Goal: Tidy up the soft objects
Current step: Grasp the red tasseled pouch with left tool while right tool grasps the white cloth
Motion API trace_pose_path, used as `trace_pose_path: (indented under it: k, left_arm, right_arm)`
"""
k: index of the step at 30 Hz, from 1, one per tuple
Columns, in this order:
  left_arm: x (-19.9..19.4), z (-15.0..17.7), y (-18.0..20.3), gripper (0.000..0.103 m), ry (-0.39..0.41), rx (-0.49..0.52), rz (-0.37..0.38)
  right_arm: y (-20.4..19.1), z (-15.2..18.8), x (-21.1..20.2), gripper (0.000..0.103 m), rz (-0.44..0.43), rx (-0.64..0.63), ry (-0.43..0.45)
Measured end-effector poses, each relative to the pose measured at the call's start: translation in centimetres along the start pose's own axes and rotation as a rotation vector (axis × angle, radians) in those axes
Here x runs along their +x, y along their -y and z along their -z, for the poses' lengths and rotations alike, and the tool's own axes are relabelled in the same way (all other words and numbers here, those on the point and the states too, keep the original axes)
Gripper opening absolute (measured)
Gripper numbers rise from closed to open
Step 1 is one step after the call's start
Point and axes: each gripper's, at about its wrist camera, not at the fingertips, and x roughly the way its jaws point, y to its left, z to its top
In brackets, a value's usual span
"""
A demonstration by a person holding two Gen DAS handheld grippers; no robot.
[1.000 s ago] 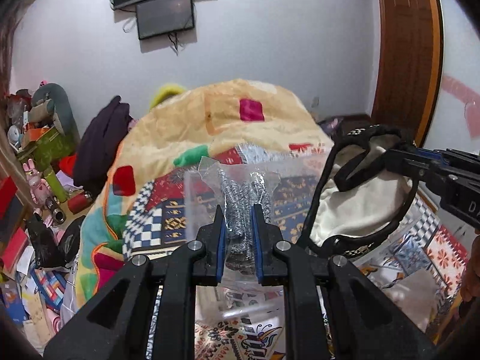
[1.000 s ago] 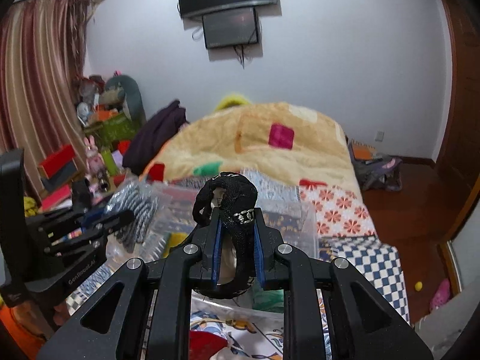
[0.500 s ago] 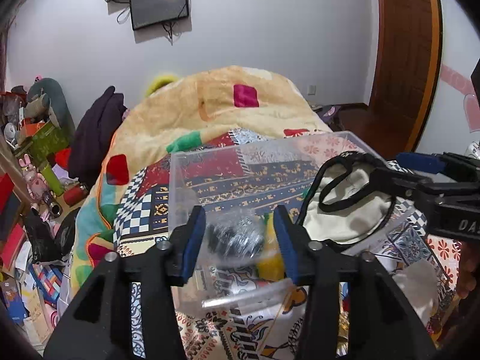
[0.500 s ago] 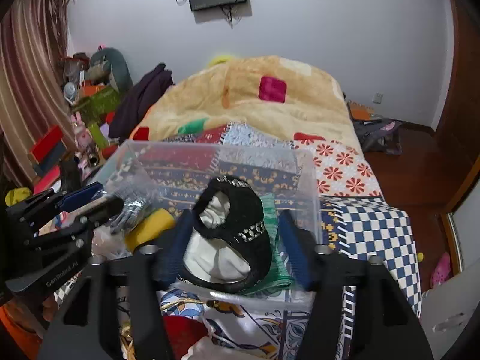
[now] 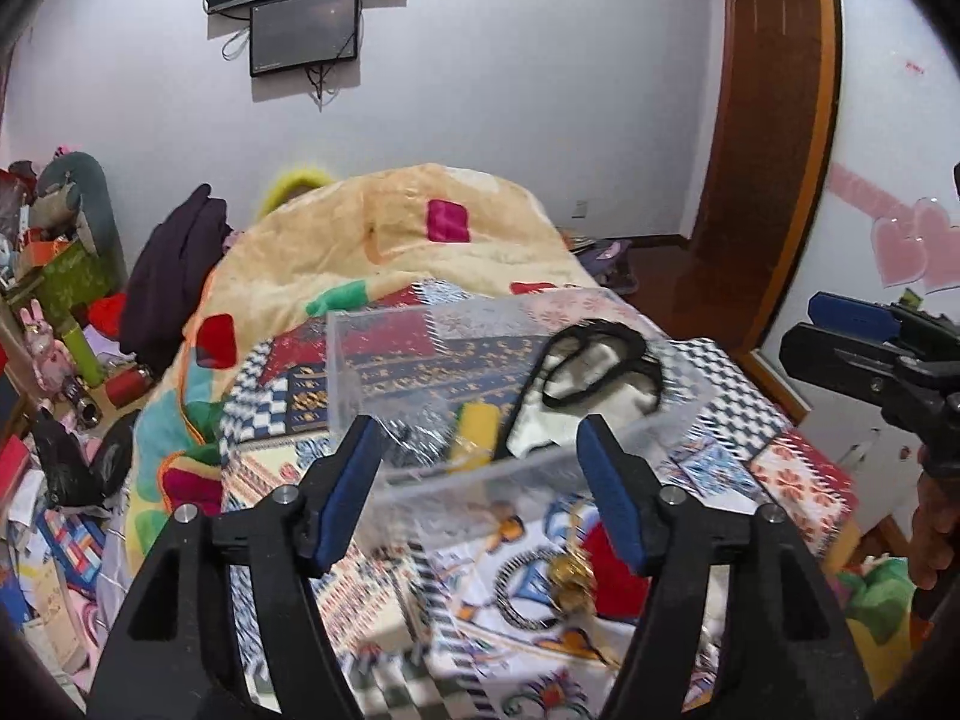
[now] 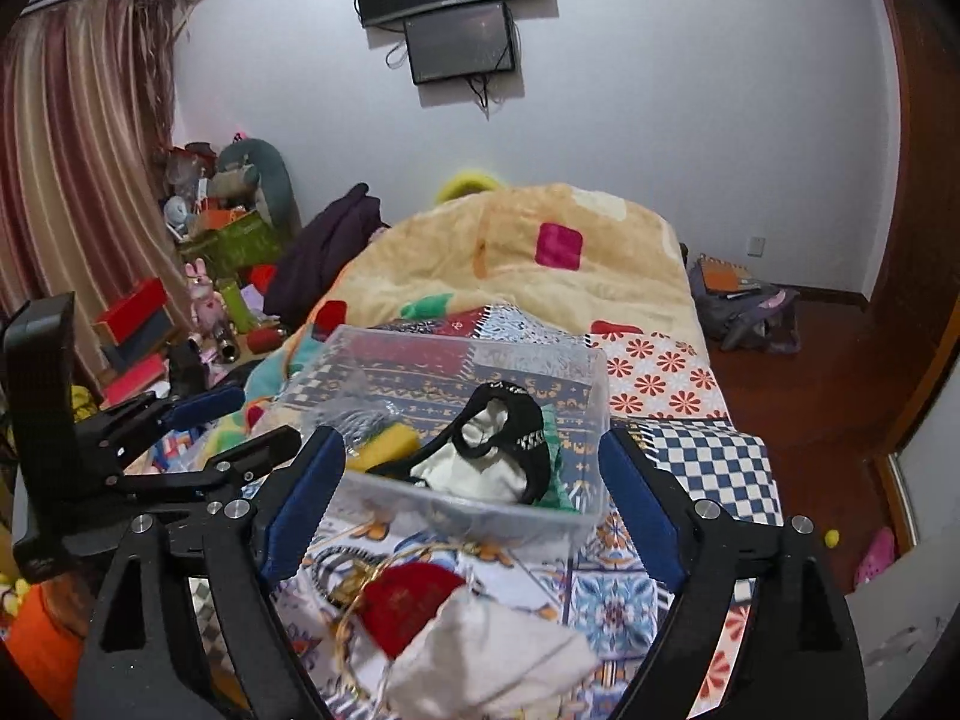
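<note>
Soft objects lay partly loose on the bed and partly in a clear plastic bin. Nearest the right hand-held gripper, whose fingers stood spread wide and held nothing, a white cloth and a red pouch rested on the patterned bedspread just in front of the bin. The left hand-held gripper was likewise spread apart and empty, just in front of the bin's near wall. Inside the bin sat a black-trimmed white bag, a yellow sponge beside it, a bag of steel scourers toward the left, and a green cloth at the right edge. Beyond the bin a beige blanket was heaped on the bed, and a dark garment lay to its left. Two screens hung on the far wall.
</note>
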Motion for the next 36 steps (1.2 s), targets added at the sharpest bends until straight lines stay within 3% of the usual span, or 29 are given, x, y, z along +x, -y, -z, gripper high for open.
trace_pose_path:
  k: [5,12,19,24,27,29,30,31,34,36]
  left_arm:
    - [-0.1,1.9,0.8,0.068,-0.045,-0.029,0.061]
    - [2.4,5.1,2.2,0.068,-0.133,-0.047,0.130]
    - [5.7,7.4,3.2,0.052,-0.220,-0.064,0.186]
    - [6.6,8.1,3.9,0.044,-0.230,-0.044,0.186]
    - [6.7,8.1,4.2,0.032,-0.226,-0.036,0.177]
    - [6.7,8.2,4.1,0.025,-0.222,-0.039,0.180]
    - [6.7,8.3,4.1,0.014,-0.221,-0.037,0.177]
    - [6.7,8.2,4.0,0.012,-0.223,-0.034,0.178]
    - [6.4,8.3,4.0,0.011,-0.207,-0.035,0.175]
    - [5.8,8.1,3.9,0.010,-0.187,-0.031,0.173]
  right_arm:
    - [0.4,2.1,-0.5,0.087,0.026,0.015,-0.021]
    - [1.9,6.3,1.6,0.087,0.000,0.083,-0.136]
    - [2.3,9.5,4.8,0.087,-0.006,0.075,-0.242]
    - [1.9,11.2,5.8,0.069,-0.009,0.036,-0.277]
    - [2.0,11.4,5.7,0.055,-0.006,0.028,-0.262]
    - [2.0,11.2,5.4,0.036,-0.001,0.027,-0.252]
    - [2.1,11.2,5.4,0.032,-0.005,0.032,-0.248]
    - [2.2,11.1,5.2,0.028,-0.010,0.039,-0.243]
    - [2.4,11.0,4.8,0.016,-0.021,0.046,-0.223]
    - [2.3,10.7,4.4,0.014,-0.031,0.047,-0.205]
